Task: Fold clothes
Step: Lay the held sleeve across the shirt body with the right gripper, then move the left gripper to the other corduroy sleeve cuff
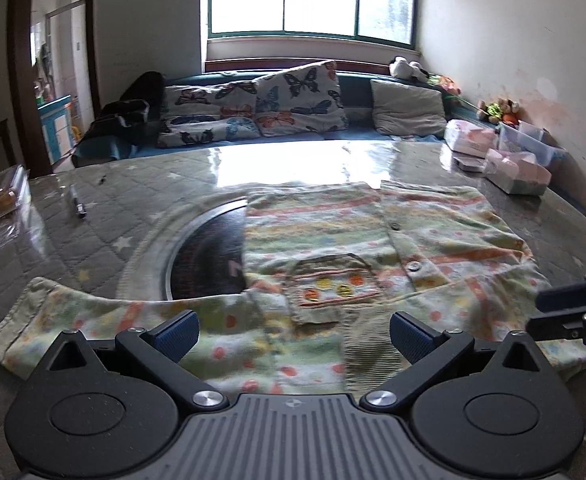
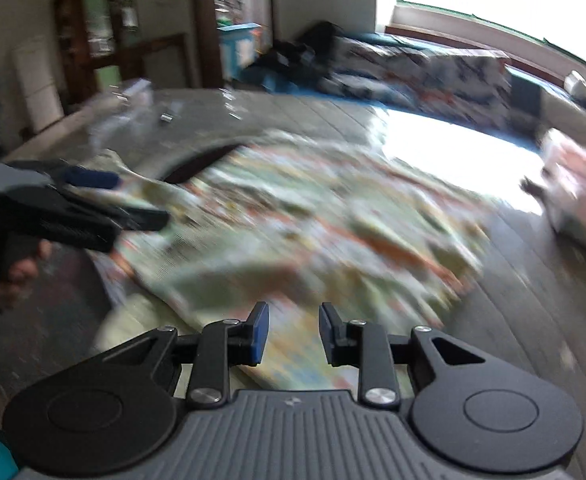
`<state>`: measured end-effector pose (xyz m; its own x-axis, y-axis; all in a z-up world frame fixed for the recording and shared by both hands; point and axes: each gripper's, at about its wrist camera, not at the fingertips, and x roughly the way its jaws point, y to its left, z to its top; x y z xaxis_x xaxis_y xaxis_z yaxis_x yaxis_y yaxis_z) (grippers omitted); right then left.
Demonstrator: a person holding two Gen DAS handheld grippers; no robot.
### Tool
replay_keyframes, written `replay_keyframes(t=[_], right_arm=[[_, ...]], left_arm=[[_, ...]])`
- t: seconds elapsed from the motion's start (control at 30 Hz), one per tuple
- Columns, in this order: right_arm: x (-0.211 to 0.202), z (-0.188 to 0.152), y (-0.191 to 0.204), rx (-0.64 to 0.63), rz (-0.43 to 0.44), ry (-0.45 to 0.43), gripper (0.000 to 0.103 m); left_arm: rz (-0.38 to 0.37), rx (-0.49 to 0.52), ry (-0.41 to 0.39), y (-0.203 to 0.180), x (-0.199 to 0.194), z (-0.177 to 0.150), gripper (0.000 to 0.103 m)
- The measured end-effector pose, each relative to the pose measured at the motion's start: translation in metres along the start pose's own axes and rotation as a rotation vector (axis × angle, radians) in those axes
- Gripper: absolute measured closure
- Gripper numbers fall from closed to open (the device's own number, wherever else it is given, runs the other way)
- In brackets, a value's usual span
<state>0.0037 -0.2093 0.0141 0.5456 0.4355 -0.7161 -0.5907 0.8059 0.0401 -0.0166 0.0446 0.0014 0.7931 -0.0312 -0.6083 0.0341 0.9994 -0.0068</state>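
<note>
A small pale-green child's shirt [image 1: 357, 248] with orange stripes, dots, buttons and a chest pocket lies spread on the table, one sleeve stretched out to the left. My left gripper [image 1: 293, 334] is wide open just above its near edge, by the ribbed collar. My right gripper [image 2: 293, 334] is partly open and empty over the shirt's near right edge [image 2: 293, 216]; that view is motion-blurred. The right gripper also shows at the right edge of the left wrist view [image 1: 573, 304], and the left gripper at the left of the right wrist view [image 2: 105, 200].
The table [image 1: 93, 216] has a quilted grey cover under glossy plastic, with a round dark inset [image 1: 209, 252] partly under the shirt. A pen [image 1: 77, 204] lies far left. Tissue packs and boxes [image 1: 513, 160] stand far right. A sofa with cushions [image 1: 293, 100] runs behind.
</note>
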Motion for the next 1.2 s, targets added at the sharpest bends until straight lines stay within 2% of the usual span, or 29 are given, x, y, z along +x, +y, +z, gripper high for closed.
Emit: replay_keyframes(t=[0.13, 0.27, 0.43, 0.63, 0.8, 0.93, 1.2], right_arm=[[0.002, -0.022, -0.024, 0.072, -0.035, 0.034, 0.076], [-0.002, -0.03, -0.028, 0.065, -0.036, 0.044, 0.077], [-0.005, -0.018, -0.029, 0.037, -0.042, 0.019, 0.076], [0.015, 0.004, -0.037, 0.055, -0.057, -0.032, 0.076], [0.037, 0.003, -0.042, 0.081, -0.06, -0.004, 0.076], [0.036, 0.002, -0.041, 0.07, -0.066, -0.002, 0.075], [0.036, 0.017, -0.02, 0.026, -0.021, -0.033, 0.074]], left_arm=[[-0.014, 0.026, 0.006, -0.011, 0.006, 0.002, 0.0], [-0.018, 0.058, 0.016, -0.021, 0.011, 0.003, 0.0], [-0.029, 0.101, 0.016, -0.034, 0.017, 0.006, 0.0], [-0.047, 0.147, 0.022, -0.051, 0.031, 0.011, 0.0], [-0.021, 0.183, 0.052, -0.055, 0.05, 0.007, 0.0], [0.012, 0.182, 0.062, -0.049, 0.06, 0.004, 0.0], [0.038, 0.161, 0.061, -0.04, 0.055, 0.004, 0.0]])
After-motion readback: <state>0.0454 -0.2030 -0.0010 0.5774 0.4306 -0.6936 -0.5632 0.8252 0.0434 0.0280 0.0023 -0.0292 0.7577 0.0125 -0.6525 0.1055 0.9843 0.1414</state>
